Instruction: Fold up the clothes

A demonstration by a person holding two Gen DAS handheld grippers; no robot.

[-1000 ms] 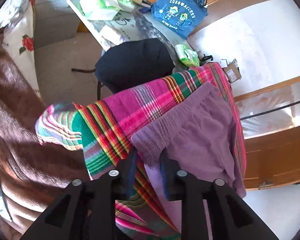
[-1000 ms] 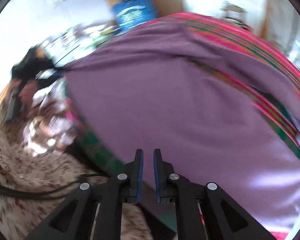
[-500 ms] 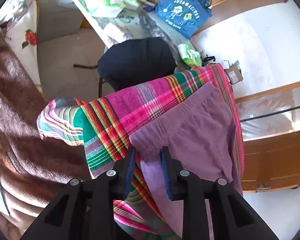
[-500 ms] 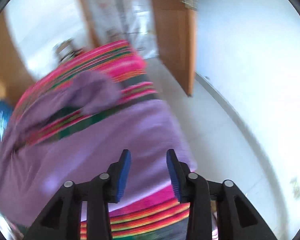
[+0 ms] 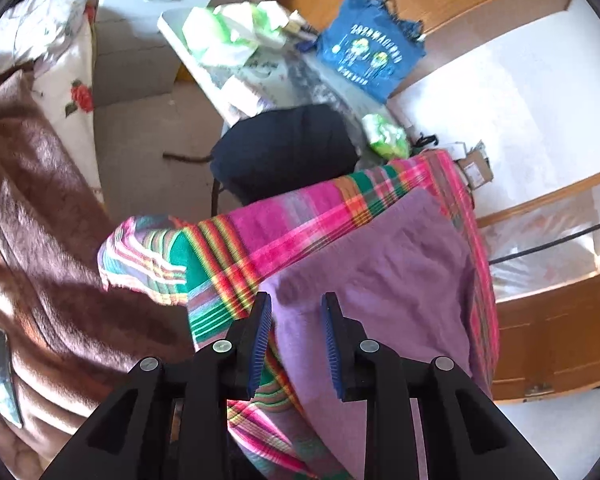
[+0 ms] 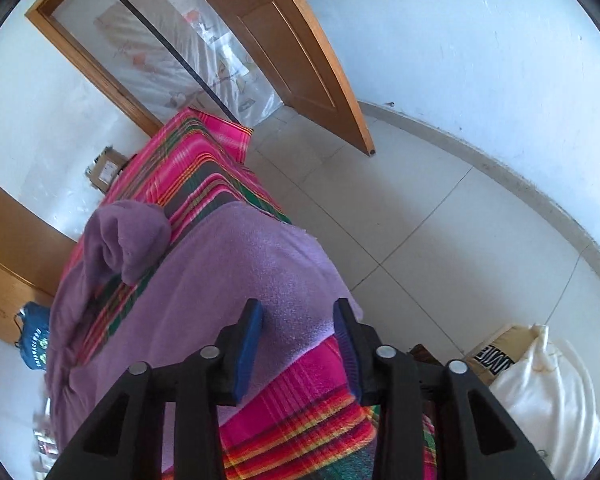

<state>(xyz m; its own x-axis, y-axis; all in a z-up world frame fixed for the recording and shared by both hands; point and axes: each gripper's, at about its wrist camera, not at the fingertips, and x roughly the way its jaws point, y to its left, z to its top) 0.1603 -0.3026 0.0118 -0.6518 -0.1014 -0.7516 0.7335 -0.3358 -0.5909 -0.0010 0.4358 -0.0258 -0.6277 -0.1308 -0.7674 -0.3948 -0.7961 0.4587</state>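
Observation:
A purple fleece garment lies spread on a bright plaid cloth that covers a raised surface. My left gripper hovers over the garment's near corner by the waistband. Its jaws stand apart, the purple cloth shows between them, and the pads do not press on it. In the right wrist view the same garment runs along the plaid cloth, one end bunched into a roll. My right gripper sits over the garment's other near corner. Its jaws are closing, with the purple edge between the pads but not pinched.
A dark chair back and a cluttered table stand beyond the plaid cloth, with a blue bag behind. A brown blanket lies at the left. A wooden door, a cardboard box and a white sack edge the tiled floor.
My right gripper swung from over the middle of the purple garment to its corner by the floor, rolled, and its jaws went from nearly shut to apart. The left gripper rose slightly.

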